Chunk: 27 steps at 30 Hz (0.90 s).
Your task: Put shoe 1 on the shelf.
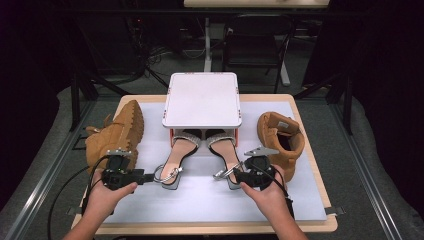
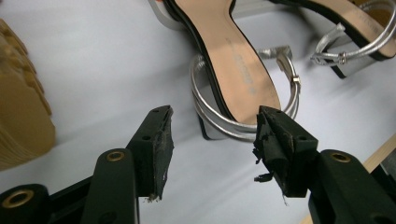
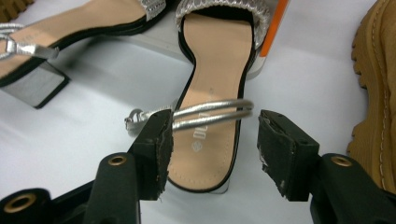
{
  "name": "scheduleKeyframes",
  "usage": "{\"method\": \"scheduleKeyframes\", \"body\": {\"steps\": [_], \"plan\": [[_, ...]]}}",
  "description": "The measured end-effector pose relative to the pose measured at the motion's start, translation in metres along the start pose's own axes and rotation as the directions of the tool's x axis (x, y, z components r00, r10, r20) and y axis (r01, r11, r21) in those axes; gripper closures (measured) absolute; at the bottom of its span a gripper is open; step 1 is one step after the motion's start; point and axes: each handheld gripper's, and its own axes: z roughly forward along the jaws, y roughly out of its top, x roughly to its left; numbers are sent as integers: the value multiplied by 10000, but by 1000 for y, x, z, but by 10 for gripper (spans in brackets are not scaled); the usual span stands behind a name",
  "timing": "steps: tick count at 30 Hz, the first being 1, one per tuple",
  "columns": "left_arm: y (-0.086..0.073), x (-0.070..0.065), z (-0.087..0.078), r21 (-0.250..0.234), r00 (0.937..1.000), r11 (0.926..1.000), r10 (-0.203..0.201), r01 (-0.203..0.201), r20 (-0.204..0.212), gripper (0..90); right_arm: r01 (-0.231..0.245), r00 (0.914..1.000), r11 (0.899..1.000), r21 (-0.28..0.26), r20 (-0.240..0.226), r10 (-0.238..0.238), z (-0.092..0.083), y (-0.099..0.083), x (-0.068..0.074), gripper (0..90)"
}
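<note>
On the white-covered counter (image 1: pixel 300 200), the two silver strappy block-heeled sandals (image 1: pixel 176 159) lie toes under a white raised tray (image 1: pixel 202 100), each heel approached by open, empty left tongs (image 1: pixel 146 177) and right tongs (image 1: pixel 231 173); closing on the heels seems called for next.

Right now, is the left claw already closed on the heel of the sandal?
No, in the left gripper view the left claw stands open, its jaws apart and empty on either side of the heel end of the left sandal.

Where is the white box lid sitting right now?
In the high view the white lid sits at the far middle of the table, over the toes of the two silver sandals, between the tipped boot at left and the upright boot at right.
</note>
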Motion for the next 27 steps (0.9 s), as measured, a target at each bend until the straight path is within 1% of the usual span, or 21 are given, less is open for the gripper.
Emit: {"method": "scheduleKeyframes", "body": {"steps": [2,3,4,6,7,9,11,13,14,15,19,20,21,24,25,26,27], "plan": [[-2,-1,1,-27,10000,10000,42,-42,-37,450,-8,10000,10000,-32,-7,8,0,-3,1,449],[-6,-3,3,21,9999,9999,148,-148,-32,443,-86,9999,10000,34,-114,87,0,-8,1,446],[-8,-3,4,102,9998,9998,174,-174,12,440,-19,10000,10000,37,-91,19,0,-10,1,444],[-11,-5,7,59,9998,9998,184,-184,87,428,-87,9999,9999,60,-142,88,-1,-14,1,432],[-12,-5,8,114,9998,9998,159,-161,137,426,-144,9998,9999,17,-165,144,0,-16,1,420],[-14,-7,12,82,9997,9997,208,-209,139,422,-120,9998,9999,-58,-179,119,0,-20,1,413],[-15,-7,12,111,9996,9997,232,-233,156,421,-113,9998,9999,-12,-183,113,-1,-22,1,410],[-18,-11,18,94,9988,9990,439,-441,203,417,-114,9997,9999,-26,-230,114,0,-27,2,409],[-18,-11,18,94,9988,9990,439,-441,203,416,-114,9997,9999,-26,-230,114,0,-27,2,409],[-20,-13,21,149,9982,9983,560,-563,212,413,-122,9994,9999,-37,-310,121,0,-31,1,409],[-25,-14,29,327,9983,9979,549,-556,208,413,-253,9991,9997,37,-344,254,4,-38,1,402],[-26,-15,32,276,9984,9981,537,-542,186,413,-280,9989,9996,102,-381,284,5,-40,1,402],[-27,-15,33,293,9982,9980,547,-555,253,413,-248,9990,9996,131,-373,252,6,-41,1,401],[-28,-16,37,210,9980,9980,589,-593,208,399,-185,9991,9997,171,-370,191,9,-44,1,397],[-29,-18,42,120,9978,9979,641,-642,144,389,-81,9996,9996,267,-275,88,11,-46,2,391],[-30,-18,44,134,9975,9976,678,-681,185,388,11,9995,9999,172,-315,-5,12,-46,2,389],[-30,-19,47,146,9976,9976,668,-671,201,385,-116,9990,9998,170,-420,123,13,-47,3,384]]}}
